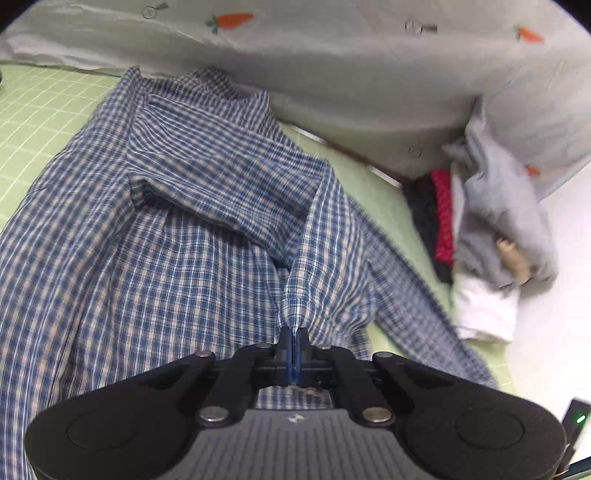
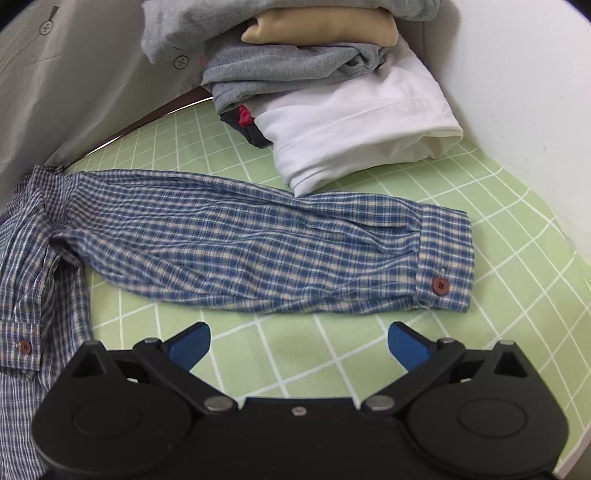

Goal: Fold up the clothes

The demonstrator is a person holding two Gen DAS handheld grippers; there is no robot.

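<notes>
A blue checked shirt lies rumpled on the green grid mat. My left gripper is shut on a bunched fold of the shirt's cloth and holds it raised above the shirt body. In the right wrist view the shirt's sleeve lies stretched flat across the mat, its cuff with a brown button at the right. My right gripper is open and empty, just in front of the sleeve's near edge.
A stack of folded clothes, white, grey and tan, sits behind the sleeve; it also shows at the right of the left wrist view. A grey carrot-print cloth runs along the back. A white wall borders the mat at the right.
</notes>
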